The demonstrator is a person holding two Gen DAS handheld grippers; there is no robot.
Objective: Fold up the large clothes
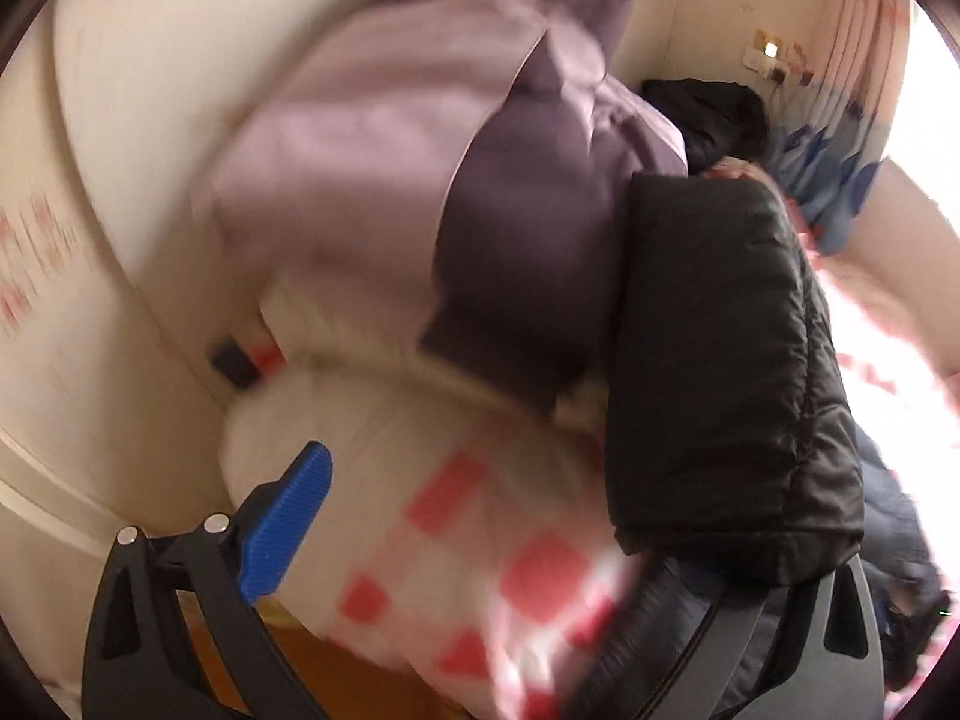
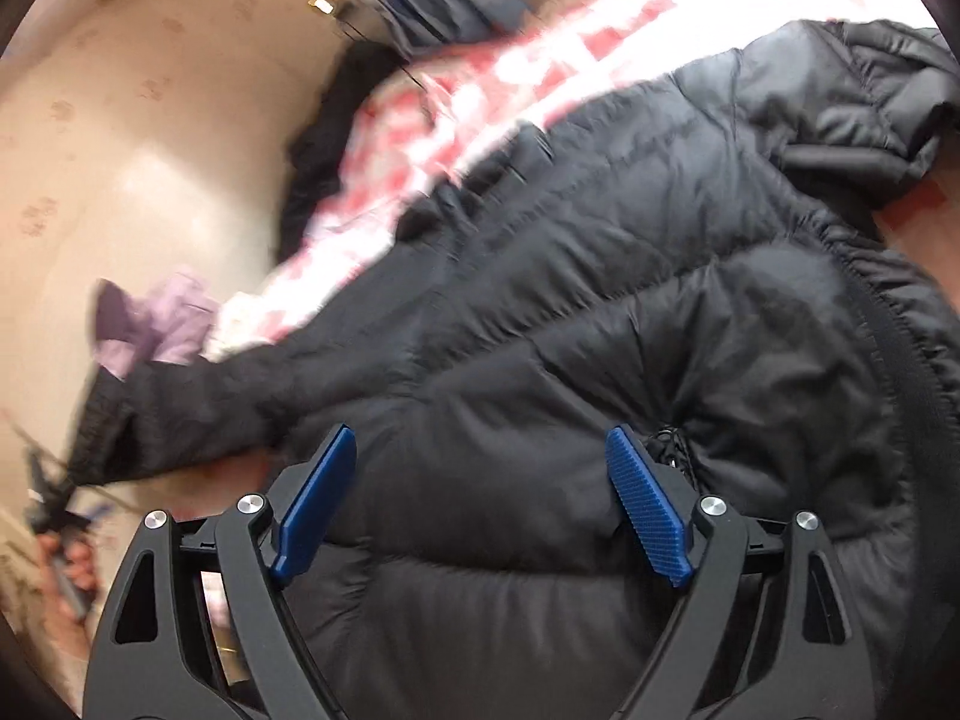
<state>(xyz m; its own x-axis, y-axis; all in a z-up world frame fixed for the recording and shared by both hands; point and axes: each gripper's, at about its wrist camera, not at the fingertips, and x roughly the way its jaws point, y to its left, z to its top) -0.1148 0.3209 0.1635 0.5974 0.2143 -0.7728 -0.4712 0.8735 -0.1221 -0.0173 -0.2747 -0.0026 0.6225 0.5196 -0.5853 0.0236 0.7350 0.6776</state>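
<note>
On the red-and-white checked bedding (image 2: pixel 480 90), a black puffer jacket (image 2: pixel 600 312) is lying spread out, with the right gripper (image 2: pixel 480 504) hovering wide open over its near edge. The left gripper (image 1: pixel 480 540) is showing one blue pad (image 1: pixel 288 522) beside a jacket sleeve (image 1: pixel 720 360); the sleeve is hiding its other finger, so its spread cannot be told.

A purple pillow (image 1: pixel 420 180) leans above the pink-checked bedding (image 1: pixel 480 528).
</note>
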